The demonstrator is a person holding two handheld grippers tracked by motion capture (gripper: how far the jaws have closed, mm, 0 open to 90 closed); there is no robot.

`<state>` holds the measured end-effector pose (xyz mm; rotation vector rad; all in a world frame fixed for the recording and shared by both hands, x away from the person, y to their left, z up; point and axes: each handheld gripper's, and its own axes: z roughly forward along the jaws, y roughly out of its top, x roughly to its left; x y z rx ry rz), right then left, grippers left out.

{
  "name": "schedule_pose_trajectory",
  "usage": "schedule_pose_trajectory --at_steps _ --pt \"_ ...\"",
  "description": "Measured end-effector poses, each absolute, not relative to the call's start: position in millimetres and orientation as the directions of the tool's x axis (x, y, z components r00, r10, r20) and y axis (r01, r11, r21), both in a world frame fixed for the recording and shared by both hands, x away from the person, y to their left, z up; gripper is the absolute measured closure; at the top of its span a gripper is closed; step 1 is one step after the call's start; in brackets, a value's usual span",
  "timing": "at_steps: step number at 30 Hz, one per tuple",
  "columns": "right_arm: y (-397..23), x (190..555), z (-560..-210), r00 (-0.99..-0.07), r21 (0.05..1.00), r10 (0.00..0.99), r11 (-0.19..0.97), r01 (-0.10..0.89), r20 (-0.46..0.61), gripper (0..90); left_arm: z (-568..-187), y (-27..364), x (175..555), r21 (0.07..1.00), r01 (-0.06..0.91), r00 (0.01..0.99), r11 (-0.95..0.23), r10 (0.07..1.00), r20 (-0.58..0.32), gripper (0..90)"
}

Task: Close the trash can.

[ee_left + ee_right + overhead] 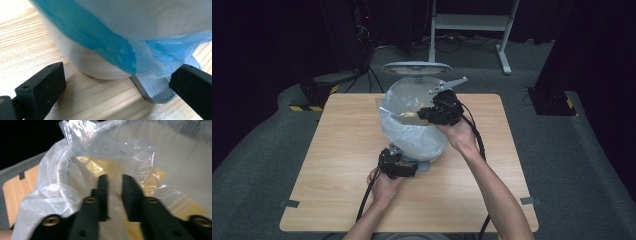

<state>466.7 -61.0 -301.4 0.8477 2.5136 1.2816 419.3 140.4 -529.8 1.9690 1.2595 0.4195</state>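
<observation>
A white pedal bin [419, 145] lined with a plastic bag [412, 132] stood on the worktop [337, 165]. The right gripper [115, 181] was nearly clenched over the bag's mouth, gripping nothing visible. The left gripper [117, 82] sat released, straddling the bin's base.

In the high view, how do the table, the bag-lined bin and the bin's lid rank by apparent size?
1. Table, clearly largest.
2. Bag-lined bin.
3. Lid, smallest; it stands open, seen nearly edge-on and farther from the camera, so its true size is unsure.
</observation>
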Motion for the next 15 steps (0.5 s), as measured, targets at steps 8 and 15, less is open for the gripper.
schedule_pose_trajectory --at_steps 8,15 --pt "-70.4 475.6 -305.7 -0.778 0.760 0.620 0.458 0.461 0.098 90.0 -529.8 140.2 419.2 0.737 0.634 0.461 -0.234 0.880 -0.117 0.6" --pt "-71.8 475.3 -309.7 -0.773 0.741 0.628 0.475 0.475 0.094 80.9 -529.8 140.2 419.3 0.737 0.634 0.461 -0.234 0.880 -0.117 0.6"
